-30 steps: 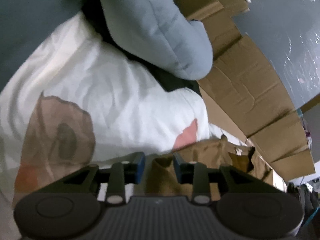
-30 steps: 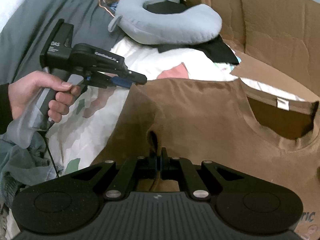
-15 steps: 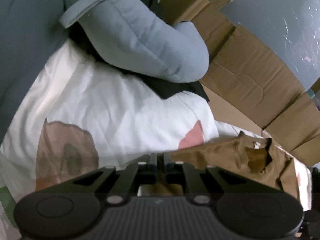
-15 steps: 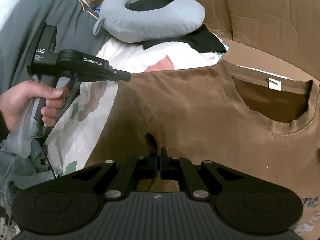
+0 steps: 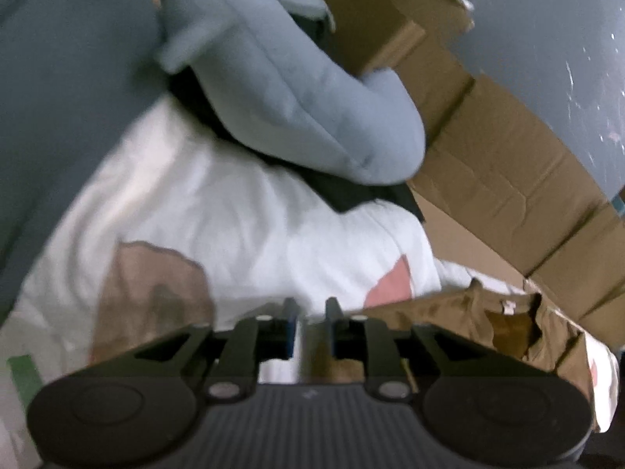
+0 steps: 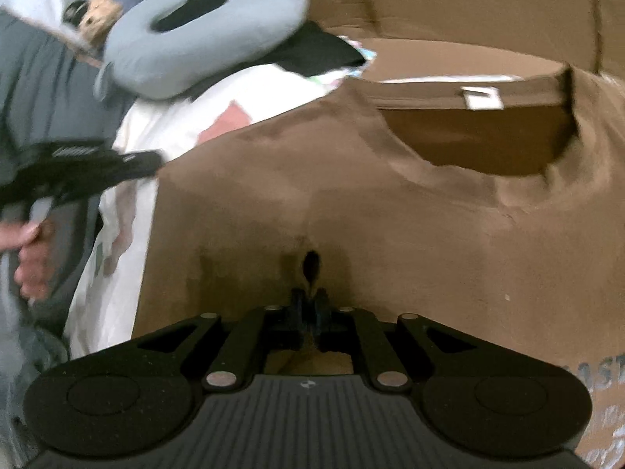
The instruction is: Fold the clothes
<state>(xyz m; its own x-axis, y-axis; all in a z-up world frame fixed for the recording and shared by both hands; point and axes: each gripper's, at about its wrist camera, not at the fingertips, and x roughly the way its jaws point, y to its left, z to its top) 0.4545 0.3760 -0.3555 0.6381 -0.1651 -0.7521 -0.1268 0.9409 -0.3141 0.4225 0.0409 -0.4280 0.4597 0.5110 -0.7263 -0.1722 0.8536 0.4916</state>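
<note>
A brown T-shirt [image 6: 390,215] lies spread on the bed, collar and white neck label [image 6: 480,97] at the far side. My right gripper [image 6: 309,301] pinches a small fold of its front; the jaws are starting to open, with the cloth still puckered between them. In the left wrist view, my left gripper [image 5: 311,308] is at the shirt's [image 5: 449,312] left edge. Its jaws are opening, a clear gap shows, and a strip of brown cloth lies loose in it. The right wrist view shows the left gripper [image 6: 152,160] in a person's hand [image 6: 31,258], tip at the shirt's corner.
A patterned white bedsheet [image 5: 234,215] lies under the shirt. A blue-grey neck pillow [image 6: 203,43] rests on a black garment [image 6: 320,54] at the back. Cardboard sheets [image 5: 508,164] stand behind, and a grey blanket [image 5: 58,97] is piled on the left.
The left jaws closed on the shirt's edge, then parted again. The right gripper sank with its pinched fold, and the shirt now lies flatter and closer in its view.
</note>
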